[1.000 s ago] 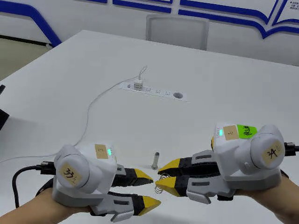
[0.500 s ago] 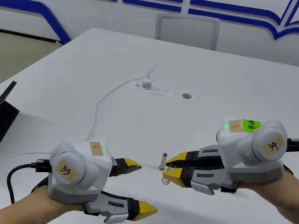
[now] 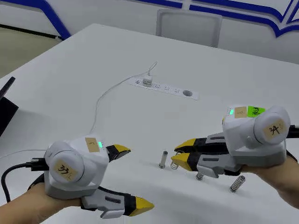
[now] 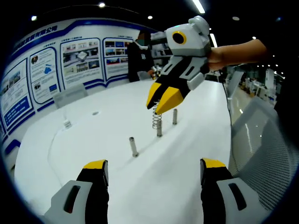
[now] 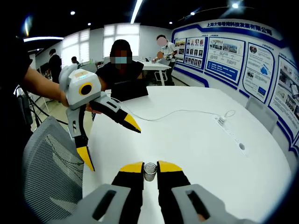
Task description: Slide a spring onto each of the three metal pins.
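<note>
My right gripper (image 3: 180,154) is shut on a small metal spring (image 3: 174,164), low over the white table (image 3: 84,74). The spring (image 5: 149,171) sits pinched between the yellow tips of that gripper (image 5: 149,165). In the left gripper view the spring (image 4: 156,120) hangs from the right gripper (image 4: 157,108), in line with a middle pin (image 4: 159,130). A bare pin (image 3: 162,159) stands just left of the spring. Another pin (image 3: 199,176) is partly hidden under the right gripper. A third pin (image 3: 237,183) seems to carry a spring. My left gripper (image 3: 131,177) is wide open with nothing in it.
A white power strip (image 3: 163,87) with a plug and cable lies further back on the table. A grey chair (image 3: 189,25) stands at the far edge. A dark object (image 3: 4,109) pokes in at the left. A mesh chair (image 5: 46,163) and people stand beyond the left gripper (image 5: 111,145).
The left gripper's jaws have spread much wider and drawn back to the left. The right gripper has moved up and right with the spring, away from the left gripper.
</note>
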A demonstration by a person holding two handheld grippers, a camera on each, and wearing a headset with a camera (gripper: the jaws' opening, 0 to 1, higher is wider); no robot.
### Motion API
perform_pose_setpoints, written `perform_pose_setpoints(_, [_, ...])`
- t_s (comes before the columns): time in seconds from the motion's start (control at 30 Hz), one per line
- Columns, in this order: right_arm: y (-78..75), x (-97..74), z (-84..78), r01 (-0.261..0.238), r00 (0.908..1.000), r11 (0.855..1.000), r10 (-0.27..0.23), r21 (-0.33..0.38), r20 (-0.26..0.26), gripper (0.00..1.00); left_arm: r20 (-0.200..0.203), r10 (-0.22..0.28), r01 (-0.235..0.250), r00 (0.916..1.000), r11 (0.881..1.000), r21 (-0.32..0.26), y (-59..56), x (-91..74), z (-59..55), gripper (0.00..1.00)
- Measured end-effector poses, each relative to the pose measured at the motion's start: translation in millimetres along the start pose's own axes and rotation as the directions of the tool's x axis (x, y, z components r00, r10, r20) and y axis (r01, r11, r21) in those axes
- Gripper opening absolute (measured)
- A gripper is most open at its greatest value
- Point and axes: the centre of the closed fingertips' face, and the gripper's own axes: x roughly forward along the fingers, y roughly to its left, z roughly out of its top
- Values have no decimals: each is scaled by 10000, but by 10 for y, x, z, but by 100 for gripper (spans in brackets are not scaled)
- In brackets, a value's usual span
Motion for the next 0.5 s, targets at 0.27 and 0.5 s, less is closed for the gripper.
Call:
perform_pose_setpoints(0.27, [-257,1,84,533,9981,9965,-550,644,260,11,182,571,-566,9982,9981,-245,149,-46,18,93])
perform_pose_setpoints(0.5, [-369,103,66,691,9969,9902,-732,1211,304,11,271,585,-573,9979,9974,-439,191,-111,-25,96])
